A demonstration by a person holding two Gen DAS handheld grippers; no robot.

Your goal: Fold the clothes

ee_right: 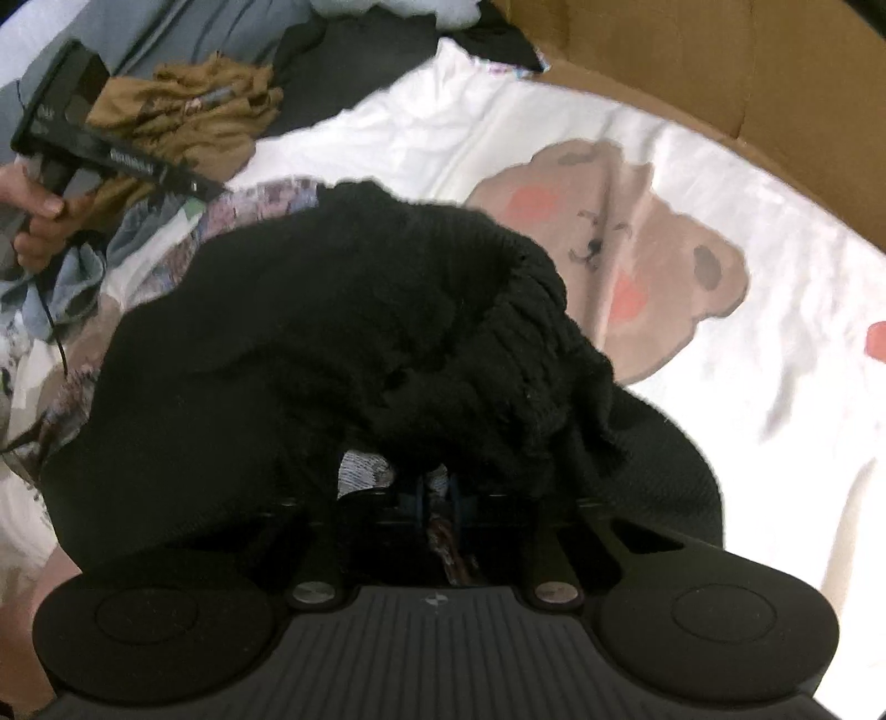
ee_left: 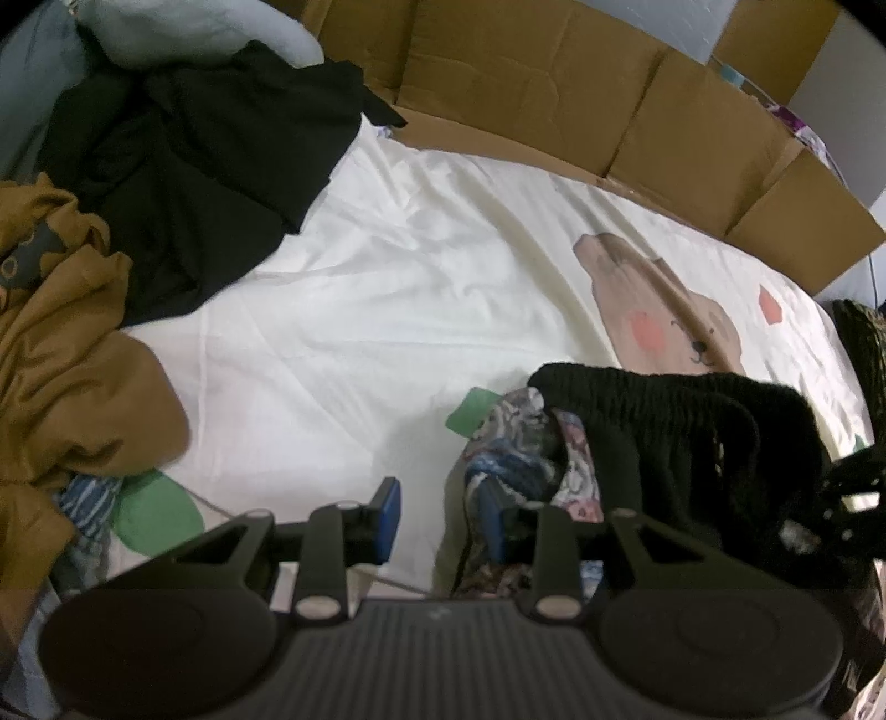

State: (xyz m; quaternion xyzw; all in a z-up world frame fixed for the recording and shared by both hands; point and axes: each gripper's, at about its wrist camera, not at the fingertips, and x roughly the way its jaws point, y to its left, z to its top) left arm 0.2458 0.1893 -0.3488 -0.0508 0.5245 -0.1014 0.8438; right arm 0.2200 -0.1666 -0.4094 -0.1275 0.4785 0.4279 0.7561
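A black knit garment [ee_right: 332,332] lies bunched on the bed over a patterned floral garment [ee_left: 515,443]. My right gripper [ee_right: 438,493] is buried under the knit's near edge. Its blue pads stand almost together, shut on the knit, whose folds hide the tips. My left gripper [ee_left: 441,512] is open just left of the pile. Only white sheet shows between its blue pads, and the right pad rests against the patterned cloth. From the left wrist, the black knit [ee_left: 692,421] rises to the right. A hand [ee_right: 33,221] holds the left gripper [ee_right: 111,144] at the far left.
The white bedsheet [ee_left: 387,277] carries a bear print [ee_left: 664,310]. A mustard-brown garment [ee_left: 72,376] and a heap of black clothes [ee_left: 194,166] lie at the left. Flattened cardboard [ee_left: 554,94] lines the far edge. Pale blue cloth [ee_left: 166,22] sits at the back left.
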